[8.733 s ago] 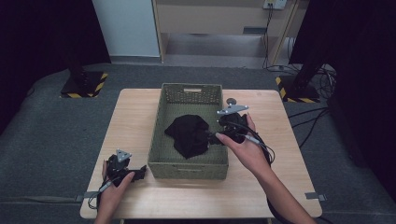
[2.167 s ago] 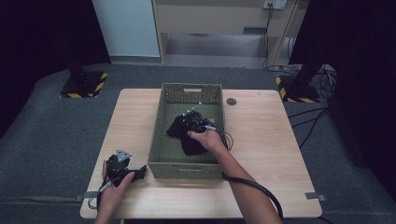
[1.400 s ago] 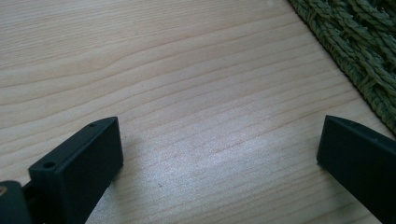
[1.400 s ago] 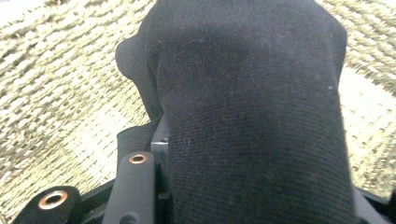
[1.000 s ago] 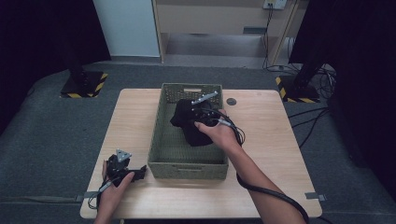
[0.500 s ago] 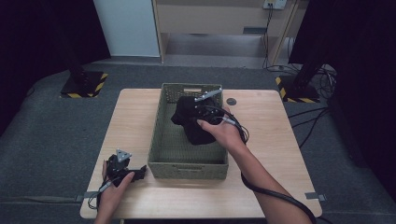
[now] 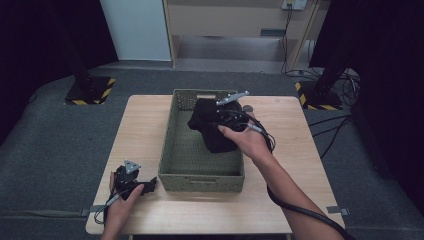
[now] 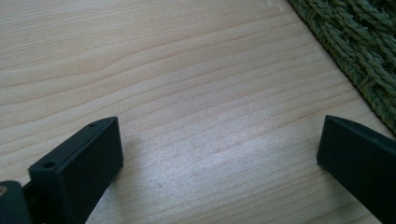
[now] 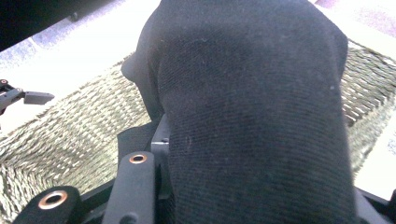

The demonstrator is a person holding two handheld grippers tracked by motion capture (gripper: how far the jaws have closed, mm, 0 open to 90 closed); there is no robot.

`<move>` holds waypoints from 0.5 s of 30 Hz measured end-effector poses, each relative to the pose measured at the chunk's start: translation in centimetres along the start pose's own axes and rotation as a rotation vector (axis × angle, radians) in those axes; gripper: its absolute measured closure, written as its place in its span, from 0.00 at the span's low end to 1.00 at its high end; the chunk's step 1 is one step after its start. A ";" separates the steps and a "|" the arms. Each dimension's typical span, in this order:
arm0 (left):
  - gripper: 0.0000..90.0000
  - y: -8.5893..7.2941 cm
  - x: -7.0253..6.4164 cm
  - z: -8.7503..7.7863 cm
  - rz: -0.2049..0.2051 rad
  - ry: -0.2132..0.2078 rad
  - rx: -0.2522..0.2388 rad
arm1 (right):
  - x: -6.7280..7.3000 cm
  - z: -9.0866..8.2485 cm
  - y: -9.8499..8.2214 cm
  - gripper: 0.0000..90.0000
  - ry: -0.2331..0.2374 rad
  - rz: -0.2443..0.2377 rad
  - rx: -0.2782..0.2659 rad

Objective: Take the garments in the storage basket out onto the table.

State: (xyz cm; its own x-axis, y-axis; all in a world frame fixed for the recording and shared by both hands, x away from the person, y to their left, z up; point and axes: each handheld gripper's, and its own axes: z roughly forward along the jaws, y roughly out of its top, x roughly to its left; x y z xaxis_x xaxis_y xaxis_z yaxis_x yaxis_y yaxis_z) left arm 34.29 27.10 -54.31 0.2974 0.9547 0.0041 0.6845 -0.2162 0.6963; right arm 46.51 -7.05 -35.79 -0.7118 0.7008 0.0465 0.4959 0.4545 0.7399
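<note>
- Over the far half of the woven basket (image 7: pixel 176 150), a black cloth (image 7: pixel 212 127) is held up by the right gripper (image 7: pixel 227 120); the bundle hangs above the basket floor, its lower end still within the basket walls as far as can be told.
- Step in hand, as judged: the cloth is being taken out of the basket, with the lift under way and the removal not yet finished.
- Right jaws: closed down tight on the cloth; in the right gripper view the black fabric (image 9: pixel 252 116) is seen bunched over and around the jaws, with the basket weave (image 9: pixel 70 140) behind and below it.
- Next move, as judged: more height is needed so the hanging end clears the basket rim, then a carry sideways to bare table (image 7: pixel 290 150) is called for; the grip must be kept firm, as loose folds could snag on the weave.
- Left gripper (image 7: pixel 131 181) is rested on the table at the near left corner, just beside the basket's near wall, held in the left hand (image 7: pixel 120 205).
- Left jaws: spread wide with nothing between them; bare wood (image 8: pixel 196 93) is seen across the gap, and the basket edge (image 8: pixel 355 51) sits off to one side, not touched.
</note>
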 end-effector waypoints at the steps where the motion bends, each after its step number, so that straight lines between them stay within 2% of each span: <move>1: 0.00 0.0 0.0 0.0 -0.002 0.000 0.000 | -0.2 -0.2 -0.1 0.64 -0.001 0.004 -0.001; 10: 0.00 0.0 0.0 0.0 0.001 0.000 0.002 | -1.2 -1.6 -0.9 0.64 -0.004 0.039 -0.012; 15: 0.00 0.0 0.0 0.0 0.001 0.000 0.002 | -1.6 -2.5 -0.9 0.64 -0.009 0.042 -0.026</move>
State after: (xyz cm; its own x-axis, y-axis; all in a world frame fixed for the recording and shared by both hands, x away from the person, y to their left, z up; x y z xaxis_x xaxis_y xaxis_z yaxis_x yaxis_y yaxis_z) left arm 34.28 27.11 -54.30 0.2983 0.9545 0.0044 0.6857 -0.2175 0.6946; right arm 45.94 -9.92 -34.86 -0.6862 0.7238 0.0722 0.5122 0.4103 0.7545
